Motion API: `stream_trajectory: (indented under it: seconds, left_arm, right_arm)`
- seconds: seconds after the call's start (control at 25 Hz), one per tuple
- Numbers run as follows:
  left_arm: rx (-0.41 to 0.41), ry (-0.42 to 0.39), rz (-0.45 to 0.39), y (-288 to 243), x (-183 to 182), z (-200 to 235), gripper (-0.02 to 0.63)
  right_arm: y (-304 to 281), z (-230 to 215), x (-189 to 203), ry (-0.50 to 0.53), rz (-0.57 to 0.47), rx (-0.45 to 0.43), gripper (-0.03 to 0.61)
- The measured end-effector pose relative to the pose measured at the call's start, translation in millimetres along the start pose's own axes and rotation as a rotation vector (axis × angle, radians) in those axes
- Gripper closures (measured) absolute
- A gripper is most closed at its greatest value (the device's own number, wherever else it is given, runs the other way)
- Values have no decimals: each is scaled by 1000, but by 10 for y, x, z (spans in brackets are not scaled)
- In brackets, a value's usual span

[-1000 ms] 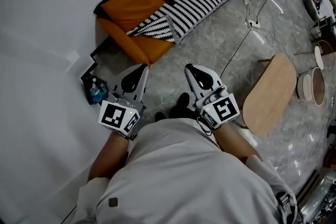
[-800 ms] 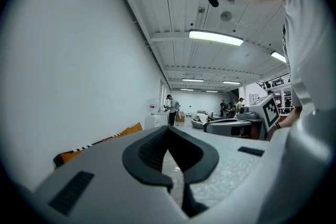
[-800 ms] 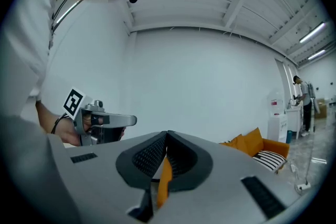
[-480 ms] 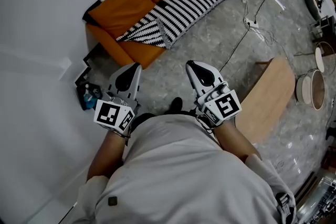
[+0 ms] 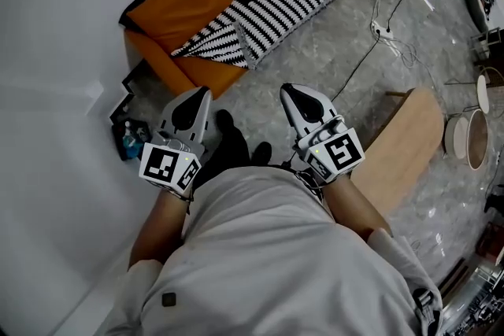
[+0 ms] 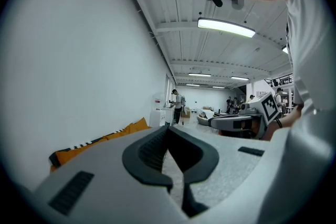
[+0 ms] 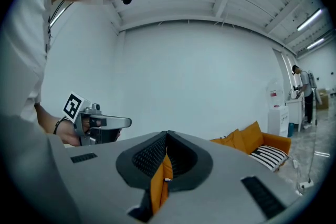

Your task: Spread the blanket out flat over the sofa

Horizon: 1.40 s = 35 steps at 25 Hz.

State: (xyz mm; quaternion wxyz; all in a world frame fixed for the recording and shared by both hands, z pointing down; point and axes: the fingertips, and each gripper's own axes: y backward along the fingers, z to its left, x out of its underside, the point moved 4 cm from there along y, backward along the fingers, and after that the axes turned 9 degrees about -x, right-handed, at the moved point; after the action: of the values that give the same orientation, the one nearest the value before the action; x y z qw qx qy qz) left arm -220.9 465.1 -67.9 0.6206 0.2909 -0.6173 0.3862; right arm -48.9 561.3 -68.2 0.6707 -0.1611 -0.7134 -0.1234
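- Orange is the one sofa [image 5: 181, 4], which stands against the white wall [image 5: 55, 27] at the top of the head view; I count two back cushions on it.
- One black-and-white striped blanket [image 5: 276, 4] lies along the sofa's seat. It covers most of the seat, and its end toward the nearer armrest is bunched and folded over.
- There is one wooden table [image 5: 402, 142] on the grey stone floor [image 5: 315, 51], to the person's right, and one thin cable [image 5: 362, 63] runs across the floor between table and sofa.
- There are two grippers, and both are well apart from the sofa and the blanket.
- The left gripper [image 5: 197, 98] has its jaws together at the tips [image 6: 168, 128]. Nothing is between them, and only floor shows through the slot behind the tips.
- The right gripper [image 5: 291, 93] is also fully closed [image 7: 167, 135] and grips nothing. An orange strip shows in the slot behind its tips, but the pads do not press on it.
- Both grippers are held in front of the person's waist, side by side and level, and they point forward toward the sofa.
- The two forearms [image 5: 161, 224] are bare and bent at the elbow, close to the body, with a marker cube above each wrist.
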Motion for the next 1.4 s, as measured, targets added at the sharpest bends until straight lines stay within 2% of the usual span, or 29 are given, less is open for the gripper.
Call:
stream_trajectory:
  seconds: [0.28, 0.64, 0.88, 1.12, 1.4]
  left_arm:
    - [24, 9, -10, -440, -62, 423, 604]
    - [67, 22, 8, -1019, -127, 1330, 604]
    - [85, 25, 19, -1290, -198, 1817, 604]
    - [75, 54, 32, -1582, -111, 2083, 604]
    - [5, 57, 60, -2000, -98, 2208, 604]
  right_arm:
    - [-416, -329, -11, -5, 11, 31, 552]
    - [-1435, -809, -105, -7, 9, 69, 552]
    - [-1900, -1022, -134, -19, 30, 91, 552]
    - [-2234, -1243, -35, -28, 67, 61, 552]
    - [-2511, -1793, 93, -52, 97, -12, 552]
